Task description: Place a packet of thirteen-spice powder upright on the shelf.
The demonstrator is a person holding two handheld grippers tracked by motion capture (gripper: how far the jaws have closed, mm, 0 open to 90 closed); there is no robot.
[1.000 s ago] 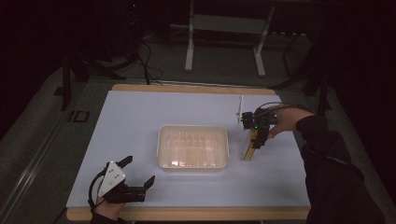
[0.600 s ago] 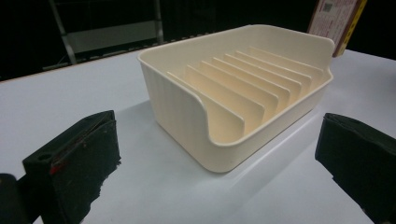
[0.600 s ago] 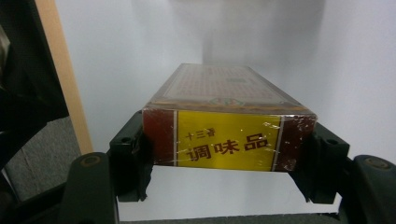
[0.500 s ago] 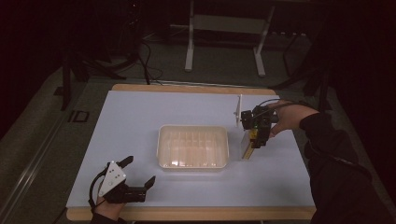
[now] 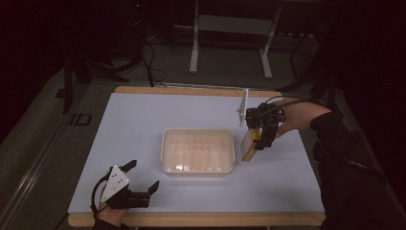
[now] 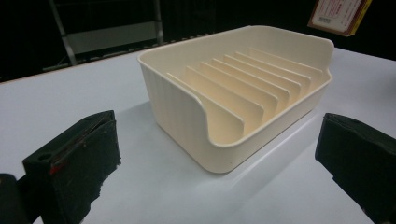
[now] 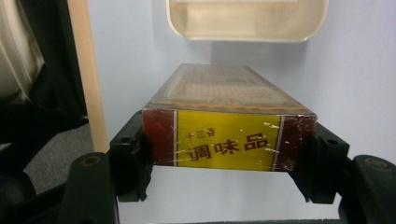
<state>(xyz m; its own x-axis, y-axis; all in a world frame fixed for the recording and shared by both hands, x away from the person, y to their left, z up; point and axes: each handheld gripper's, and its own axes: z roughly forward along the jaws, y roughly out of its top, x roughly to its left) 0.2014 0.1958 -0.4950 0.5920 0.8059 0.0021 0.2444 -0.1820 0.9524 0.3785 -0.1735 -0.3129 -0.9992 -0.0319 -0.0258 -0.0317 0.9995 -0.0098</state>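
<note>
Since 1 second ago my right hand-held gripper has carried the flat rectangular box a little closer to the cream plastic rack tray; my left hand-held gripper has stayed where it was near the front left corner.

The box is wrapped in glossy clear film, with dark red ends and a yellow label panel bearing black Chinese characters; its broad face carries a fine gold-brown pattern. My right hand-held gripper's 2 black jaws are clamped on its 2 short sides, holding it above the pale blue-white surface. In the high view the box hangs tilted just beside the tray's right wall, apart from it as far as I can tell.

The tray is smooth moulded plastic with rounded corners, a raised back wall and a lowered front lip. Inside it stand thin upright dividers forming narrow slots, and I see nothing in them. In the left gripper view the box shows past the tray's far corner.

My left hand-held gripper rests low at the front left, its black foam-faced jaws spread wide apart and gripping nothing, pointing toward the tray.

The surface is matt and smooth, with a light wooden edge along front and back. Wide bare room lies left of the tray and in front of it; the right side is narrower, taken up by my dark sleeve.
</note>
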